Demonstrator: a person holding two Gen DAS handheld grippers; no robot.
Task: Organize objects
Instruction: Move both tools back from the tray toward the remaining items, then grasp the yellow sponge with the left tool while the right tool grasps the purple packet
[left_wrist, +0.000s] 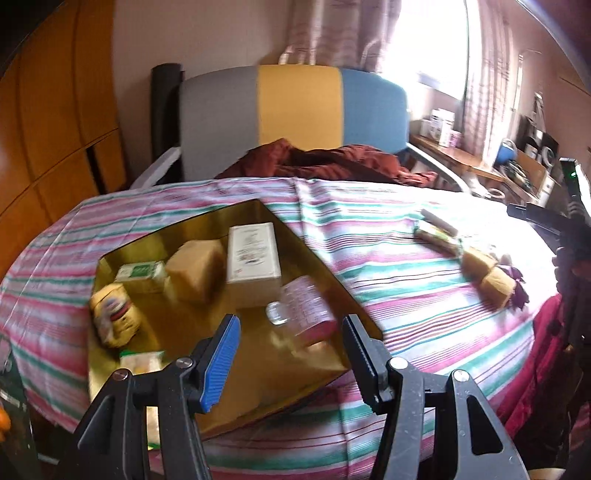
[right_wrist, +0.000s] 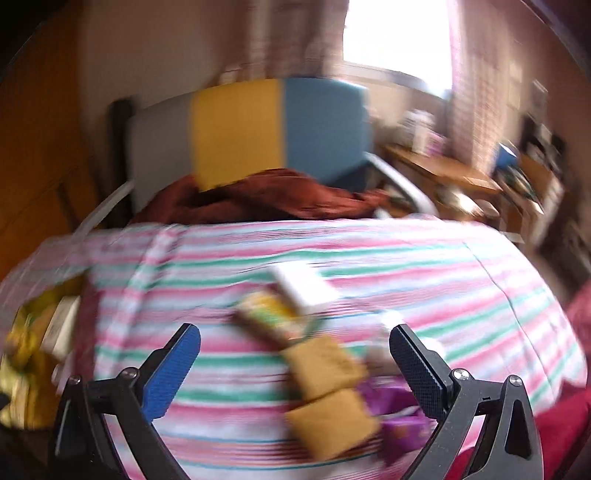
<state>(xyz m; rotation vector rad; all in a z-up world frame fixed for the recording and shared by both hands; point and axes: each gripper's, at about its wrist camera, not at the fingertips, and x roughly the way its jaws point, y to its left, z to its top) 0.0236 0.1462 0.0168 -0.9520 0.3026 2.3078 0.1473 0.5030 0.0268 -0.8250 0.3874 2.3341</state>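
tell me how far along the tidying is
Partly done: the gold tray already holds a white box, tan block and clear cup. Both the left gripper and right gripper are open, holding nothing. Loose packets remain on the striped cloth.

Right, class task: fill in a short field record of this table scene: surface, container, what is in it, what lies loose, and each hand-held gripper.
surface: striped tablecloth
container: gold tray, on the cloth
in tray: white box, tan blocks, yellow packet, clear jar on its side
loose on cloth: white box, green-yellow packet, two tan blocks, purple wrapper
left hand-held gripper: open, empty, over the tray
right hand-held gripper: open, empty, above the loose items
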